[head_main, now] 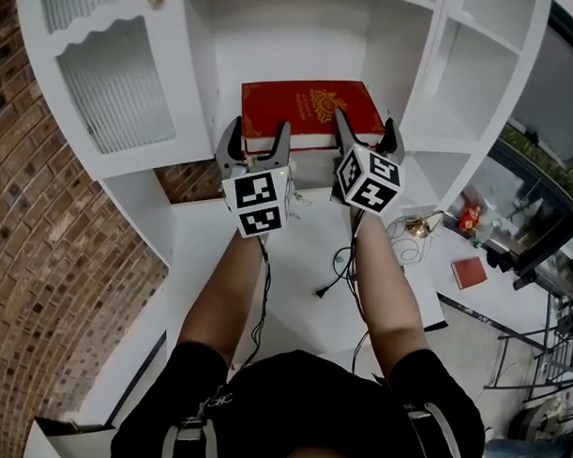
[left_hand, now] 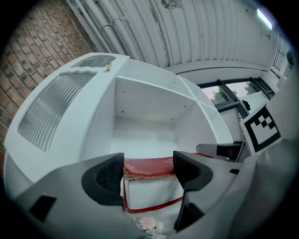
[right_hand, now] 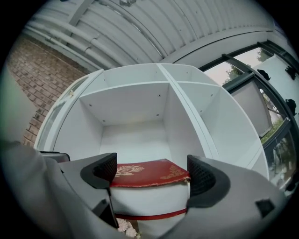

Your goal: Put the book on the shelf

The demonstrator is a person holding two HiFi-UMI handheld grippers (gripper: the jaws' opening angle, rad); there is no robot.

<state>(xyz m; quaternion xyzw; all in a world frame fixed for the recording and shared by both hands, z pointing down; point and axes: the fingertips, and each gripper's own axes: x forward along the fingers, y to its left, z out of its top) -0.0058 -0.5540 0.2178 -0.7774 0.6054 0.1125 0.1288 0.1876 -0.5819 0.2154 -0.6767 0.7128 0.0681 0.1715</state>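
Position of book: the book (head_main: 310,105) lies flat, red cover up, in the middle compartment of the shelf (head_main: 422,68), which stands along the far edge of the bench (head_main: 203,264). Its white page edge faces the near edge of the bench, towards both grippers. Its long axis appears to run side to side, parallel to the far edge, though foreshortening in the head view makes this uncertain.

Left gripper (head_main: 257,135): jaws spread. Its own view shows the book's near left corner in the gap between them, not pinched.

Right gripper (head_main: 365,127): jaws likewise spread. The book's near right corner stands between them, and nothing is clamped.

Governing relation: the book lies straight ahead of both sets of fingers, one gripper at each end of its near edge and level with it. Neither gripper is appreciably nearer. Whether the fingertips touch the page edge or stand just short of it cannot be determined.

Assessment: placement looks essentially done. Any further push should go squarely towards the far edge, both ends together, or the book may skew against a compartment wall.
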